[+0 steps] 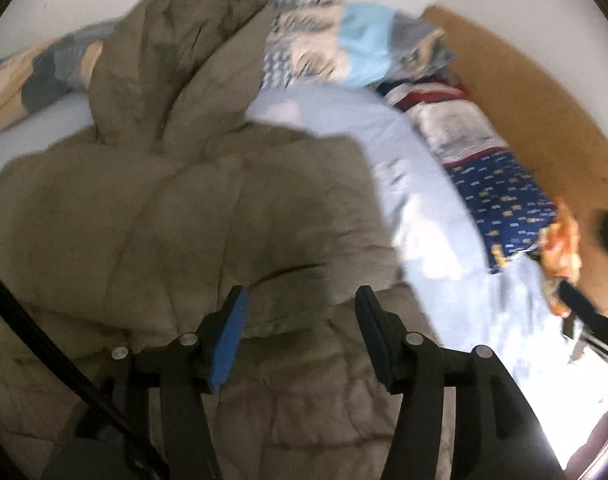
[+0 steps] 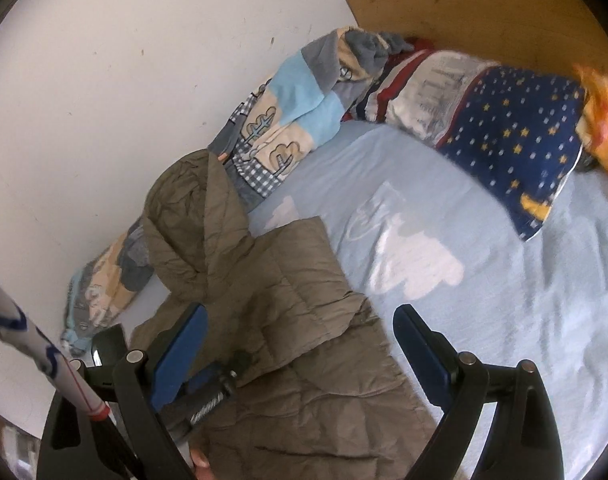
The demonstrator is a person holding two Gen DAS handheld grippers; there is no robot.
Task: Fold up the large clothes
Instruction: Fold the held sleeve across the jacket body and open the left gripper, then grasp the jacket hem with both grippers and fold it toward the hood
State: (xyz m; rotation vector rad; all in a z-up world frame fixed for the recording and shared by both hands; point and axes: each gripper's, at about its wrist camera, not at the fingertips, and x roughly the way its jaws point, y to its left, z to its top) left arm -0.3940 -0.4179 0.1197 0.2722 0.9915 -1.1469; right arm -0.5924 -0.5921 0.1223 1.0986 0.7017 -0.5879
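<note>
An olive-brown quilted jacket (image 1: pixel 192 216) with a hood (image 1: pixel 172 64) lies spread on a light blue bed sheet (image 1: pixel 416 184). My left gripper (image 1: pixel 300 314) hovers over the jacket's lower part. Its jaws stand apart, and only the jacket's surface shows beneath them. In the right wrist view the same jacket (image 2: pixel 304 320) lies with its hood (image 2: pixel 188 216) toward the wall. My right gripper (image 2: pixel 300 324) is open wide above the jacket's edge, gripping nothing. A dark gripper body with blue pads (image 2: pixel 212 388) rests low against the jacket at lower left.
A patchwork blanket (image 2: pixel 280 120) is bunched along the white wall (image 2: pixel 124 80). A navy star-print pillow (image 2: pixel 520 148) and an orange cloth (image 2: pixel 600 108) lie by the wooden headboard (image 2: pixel 484 12). A white pole with blue marks (image 2: pixel 44 344) crosses the lower left.
</note>
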